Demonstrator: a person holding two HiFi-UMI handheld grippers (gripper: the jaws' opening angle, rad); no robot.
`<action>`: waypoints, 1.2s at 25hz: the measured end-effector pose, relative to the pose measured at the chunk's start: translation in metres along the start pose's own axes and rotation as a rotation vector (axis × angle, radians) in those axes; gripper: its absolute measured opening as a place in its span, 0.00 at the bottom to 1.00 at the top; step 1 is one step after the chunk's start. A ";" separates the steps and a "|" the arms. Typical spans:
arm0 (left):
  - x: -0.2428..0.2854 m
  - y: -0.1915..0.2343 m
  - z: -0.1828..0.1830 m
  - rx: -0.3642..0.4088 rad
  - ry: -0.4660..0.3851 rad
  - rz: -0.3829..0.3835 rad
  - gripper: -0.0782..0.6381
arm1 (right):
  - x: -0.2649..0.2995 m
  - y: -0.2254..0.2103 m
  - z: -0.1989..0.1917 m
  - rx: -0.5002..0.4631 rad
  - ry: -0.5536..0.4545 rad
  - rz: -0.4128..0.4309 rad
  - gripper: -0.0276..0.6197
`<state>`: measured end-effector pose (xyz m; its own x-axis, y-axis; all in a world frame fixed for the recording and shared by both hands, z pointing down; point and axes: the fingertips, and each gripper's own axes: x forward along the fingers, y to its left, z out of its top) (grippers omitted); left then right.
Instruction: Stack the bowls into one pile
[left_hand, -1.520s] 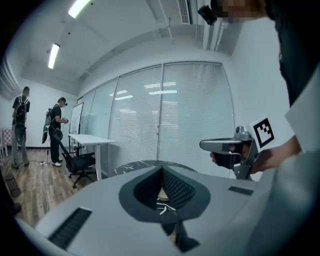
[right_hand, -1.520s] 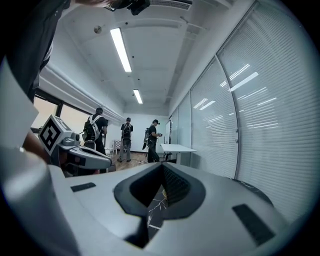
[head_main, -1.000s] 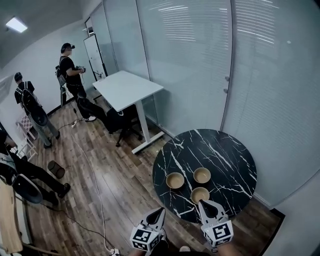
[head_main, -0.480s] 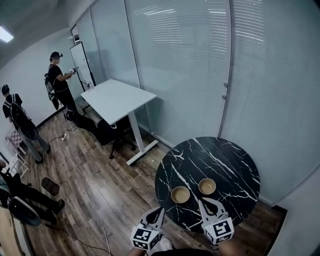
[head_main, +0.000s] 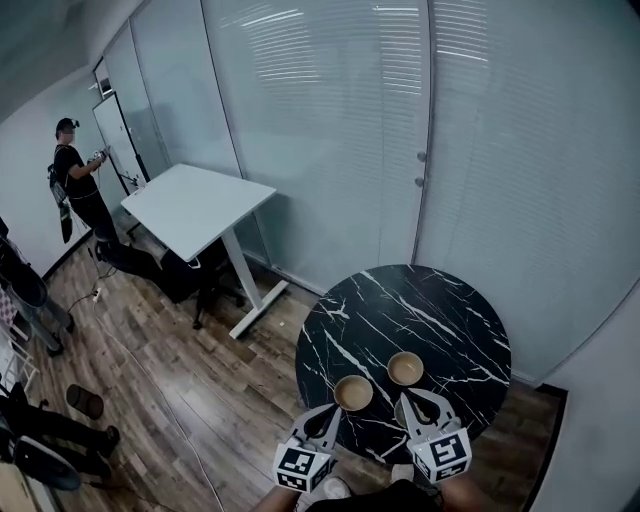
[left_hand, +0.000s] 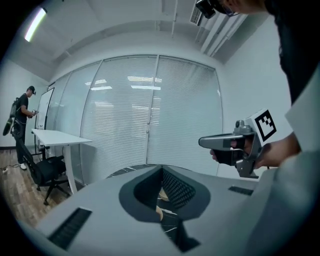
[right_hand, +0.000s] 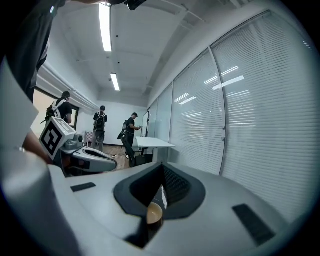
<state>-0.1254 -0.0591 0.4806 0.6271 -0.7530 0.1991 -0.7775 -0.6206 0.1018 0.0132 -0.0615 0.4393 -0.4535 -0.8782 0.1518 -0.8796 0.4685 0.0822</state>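
Holding left gripper (head_main: 322, 412) and right gripper (head_main: 420, 402) clenched on nothing over the marble table (head_main: 425, 305)'s near edge, just short of nearer bowl (head_main: 353, 392) and farther bowl (head_main: 405, 368).

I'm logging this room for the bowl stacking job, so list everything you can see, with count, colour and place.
round table: one, black with white veining, lower right of the head view
bowls: two showing, tan, apart on the table's near side, the second at
desk: one, white, left of the round table, by the glass wall
office chair: one, black, under the desk
glass wall: pale, with blinds, behind both tables
floor: brown wood
bystanders: three, dark clothes, far end of the room
hand-held grippers: two, grey with marker cubes, at the table's near edge; left hand-held gripper and right hand-held gripper both shut, holding nothing
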 end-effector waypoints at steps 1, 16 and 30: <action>0.005 -0.001 -0.001 0.002 0.006 -0.009 0.13 | 0.001 -0.006 -0.002 0.005 0.006 -0.010 0.06; 0.082 0.000 0.006 -0.037 0.006 0.013 0.13 | 0.013 -0.078 -0.066 0.033 0.134 -0.024 0.06; 0.092 0.010 -0.049 -0.061 0.084 0.065 0.13 | 0.027 -0.092 -0.184 0.088 0.361 0.009 0.06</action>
<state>-0.0777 -0.1243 0.5475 0.5715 -0.7683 0.2883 -0.8191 -0.5552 0.1443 0.1081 -0.1105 0.6174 -0.3955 -0.7759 0.4915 -0.8918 0.4524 -0.0035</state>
